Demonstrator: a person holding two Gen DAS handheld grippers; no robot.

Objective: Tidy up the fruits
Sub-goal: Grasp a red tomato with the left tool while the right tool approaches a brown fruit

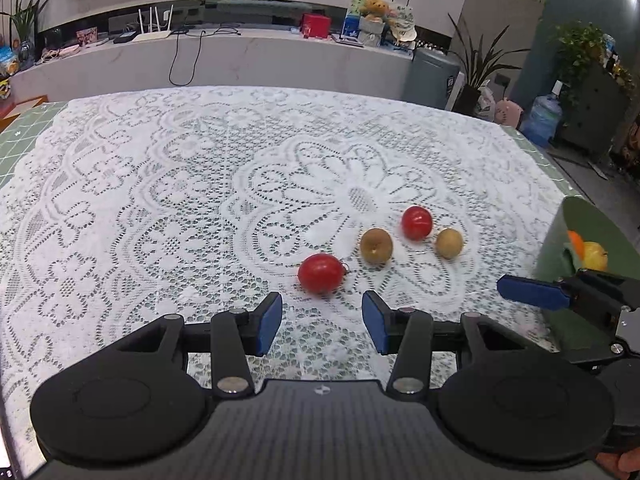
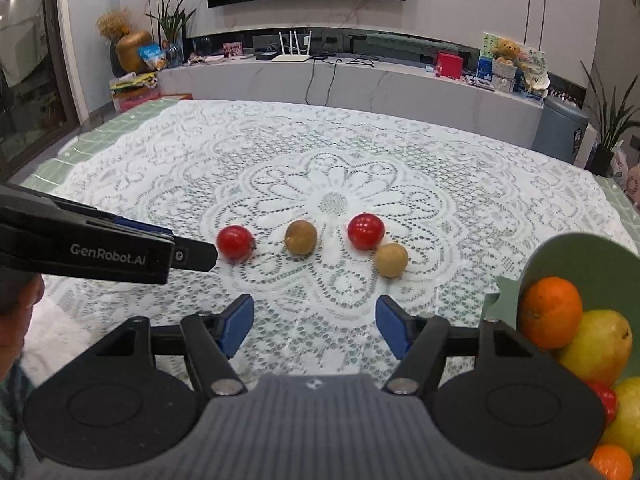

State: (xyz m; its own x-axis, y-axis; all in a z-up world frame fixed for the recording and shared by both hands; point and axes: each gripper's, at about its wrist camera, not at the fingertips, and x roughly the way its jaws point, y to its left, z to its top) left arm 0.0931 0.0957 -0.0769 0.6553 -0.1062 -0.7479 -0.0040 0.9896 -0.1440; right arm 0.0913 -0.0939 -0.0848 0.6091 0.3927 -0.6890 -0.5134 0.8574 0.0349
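Note:
Two red fruits (image 1: pixel 321 273) (image 1: pixel 417 222) and two brown round fruits (image 1: pixel 376 245) (image 1: pixel 449 243) lie loose on the lace tablecloth. My left gripper (image 1: pixel 322 300) hovers open just short of the nearest red fruit, with nothing between its blue pads. In the right wrist view the same row reads red (image 2: pixel 235 242), brown (image 2: pixel 301 237), red (image 2: pixel 365 231), brown (image 2: pixel 391 259). My right gripper (image 2: pixel 316 308) is open and empty, a little back from them. The left gripper (image 2: pixel 196 256) reaches in from the left, its tip beside the leftmost red fruit.
A green bowl (image 2: pixel 580 256) at the right holds an orange (image 2: pixel 550 312), yellow fruit (image 2: pixel 598 346) and more. It also shows at the right edge (image 1: pixel 556 240), behind the right gripper's blue finger (image 1: pixel 532 290). A TV shelf stands beyond the table's far edge.

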